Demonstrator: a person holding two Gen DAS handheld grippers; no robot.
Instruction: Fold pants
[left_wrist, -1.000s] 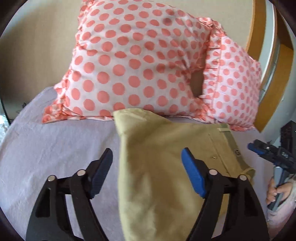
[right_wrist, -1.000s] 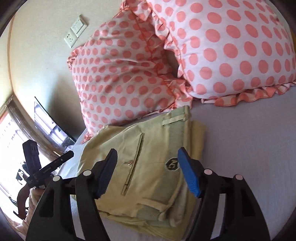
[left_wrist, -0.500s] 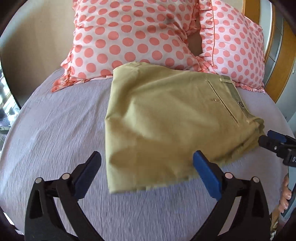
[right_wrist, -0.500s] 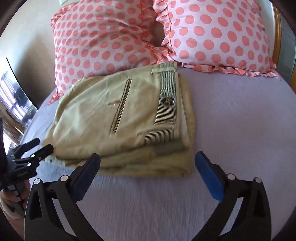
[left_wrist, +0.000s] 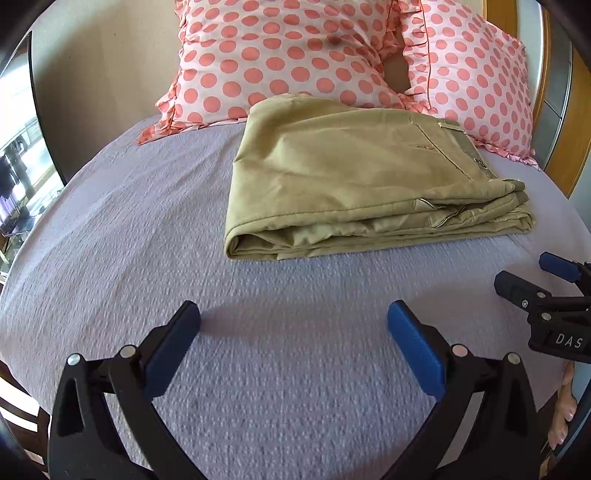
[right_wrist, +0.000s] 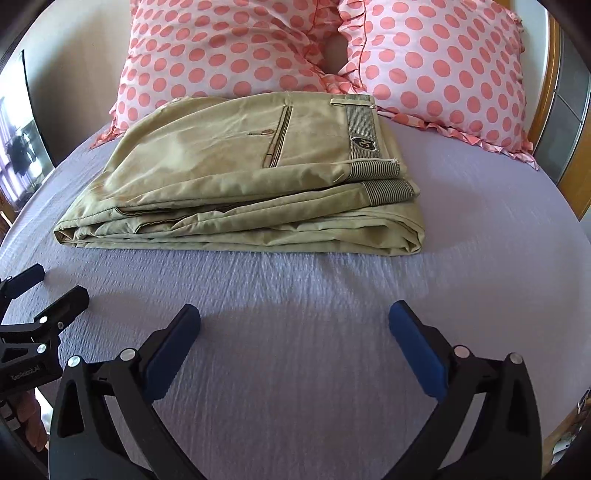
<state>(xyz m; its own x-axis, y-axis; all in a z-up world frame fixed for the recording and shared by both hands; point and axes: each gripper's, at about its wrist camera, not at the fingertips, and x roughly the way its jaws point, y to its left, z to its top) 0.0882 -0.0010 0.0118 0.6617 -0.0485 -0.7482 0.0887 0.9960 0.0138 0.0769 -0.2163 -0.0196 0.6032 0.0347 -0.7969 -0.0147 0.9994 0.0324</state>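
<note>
The pants (left_wrist: 354, 177) lie folded in a flat stack on the bed (left_wrist: 110, 236), their far edge touching the 2 pillows (right_wrist: 229, 48). Both tools are spread and hold nothing: the left tool (left_wrist: 293, 332) and right tool (right_wrist: 294, 334) hover over bare sheet, the stack ahead of each. Its long axis runs left to right; neither looks nearer. The fold seems finished

The left gripper (left_wrist: 293, 325) has glossy black plastic arms, blue rectangular pads on its fingertips (left_wrist: 413, 347) and round silver rivets at the joints. The right gripper (right_wrist: 294, 325) has the same build and colours. White letters "DAS" mark its black body in the left wrist view, with bare skin of a hand (left_wrist: 563, 410) below.
</note>
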